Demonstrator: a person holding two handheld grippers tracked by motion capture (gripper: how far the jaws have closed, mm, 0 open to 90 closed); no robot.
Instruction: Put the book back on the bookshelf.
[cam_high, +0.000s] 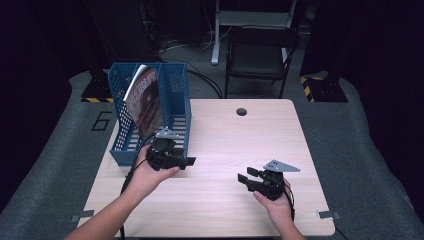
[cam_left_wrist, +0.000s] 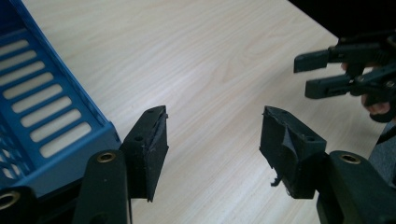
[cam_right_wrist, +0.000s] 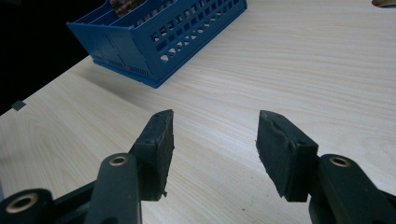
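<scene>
A blue slotted file rack (cam_high: 172, 95) stands at the table's left rear, with a magazine (cam_high: 146, 102) leaning upright inside it. My left gripper (cam_high: 189, 161) hovers just in front of the rack's near right corner (cam_left_wrist: 56, 140); its jaws (cam_left_wrist: 214, 140) stand apart with only bare wood between them. My right gripper (cam_high: 246, 176) rests low over the table's front right, held by a hand, and points left toward the rack (cam_right_wrist: 159, 37). Its jaws (cam_right_wrist: 215, 140) are open and hold nothing. In the left gripper view the right gripper (cam_left_wrist: 322, 74) appears at the upper right.
The light wooden table (cam_high: 225, 145) has a round cable hole (cam_high: 241, 111) near its back edge. A black folding chair (cam_high: 260, 55) and a desk frame stand behind the table on grey carpet. Small brackets sit at the front corners.
</scene>
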